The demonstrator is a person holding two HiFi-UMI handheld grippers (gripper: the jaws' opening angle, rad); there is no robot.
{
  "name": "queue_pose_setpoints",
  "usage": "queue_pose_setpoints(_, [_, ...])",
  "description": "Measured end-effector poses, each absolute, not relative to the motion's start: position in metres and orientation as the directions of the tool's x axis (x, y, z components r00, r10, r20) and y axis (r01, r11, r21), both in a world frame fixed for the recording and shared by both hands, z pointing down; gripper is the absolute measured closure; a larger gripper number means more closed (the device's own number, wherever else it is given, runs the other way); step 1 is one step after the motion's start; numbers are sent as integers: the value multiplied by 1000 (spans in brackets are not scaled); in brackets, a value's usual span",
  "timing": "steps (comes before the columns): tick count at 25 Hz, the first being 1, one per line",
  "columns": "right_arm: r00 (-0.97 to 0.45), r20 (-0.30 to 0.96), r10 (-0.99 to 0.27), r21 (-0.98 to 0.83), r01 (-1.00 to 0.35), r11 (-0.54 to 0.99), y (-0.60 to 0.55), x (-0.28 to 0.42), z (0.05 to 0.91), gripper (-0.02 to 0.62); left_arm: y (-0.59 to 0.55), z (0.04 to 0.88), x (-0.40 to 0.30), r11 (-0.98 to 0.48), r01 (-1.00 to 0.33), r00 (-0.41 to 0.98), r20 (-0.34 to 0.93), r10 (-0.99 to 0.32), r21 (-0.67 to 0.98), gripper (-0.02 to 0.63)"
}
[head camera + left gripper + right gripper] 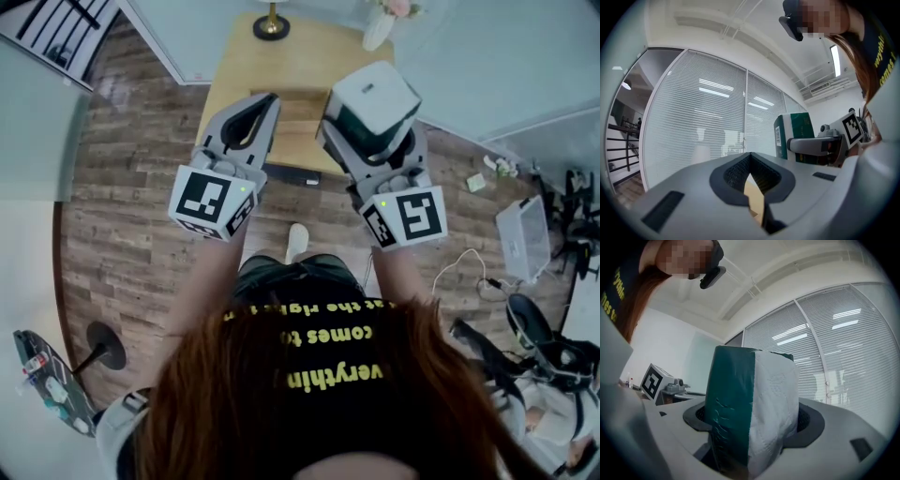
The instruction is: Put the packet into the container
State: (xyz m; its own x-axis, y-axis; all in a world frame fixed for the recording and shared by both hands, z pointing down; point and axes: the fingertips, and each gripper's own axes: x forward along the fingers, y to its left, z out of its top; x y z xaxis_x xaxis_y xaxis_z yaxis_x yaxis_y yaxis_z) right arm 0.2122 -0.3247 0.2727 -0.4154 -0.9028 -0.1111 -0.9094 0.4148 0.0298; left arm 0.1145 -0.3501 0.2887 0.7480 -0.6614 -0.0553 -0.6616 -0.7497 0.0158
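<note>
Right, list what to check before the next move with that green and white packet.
1. Grip on packet: ok. The packet sits clamped between the jaws of the right gripper.
2. Spare gripper free: ok. The left gripper has its jaws together with nothing in them.
3. Container located: cannot tell. No view clearly shows one.
4. Grippers clear of each other: ok. They are side by side, not touching.
5. Table in line: ok. The wooden table lies ahead, below both grippers.
</note>
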Motion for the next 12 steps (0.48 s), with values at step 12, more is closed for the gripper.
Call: queue_pose_setpoints(12, [-427,-100,-899,40,-904,426,-395,209,277,183,-420,297,110,-736,-677,735,-30,-677,14,606])
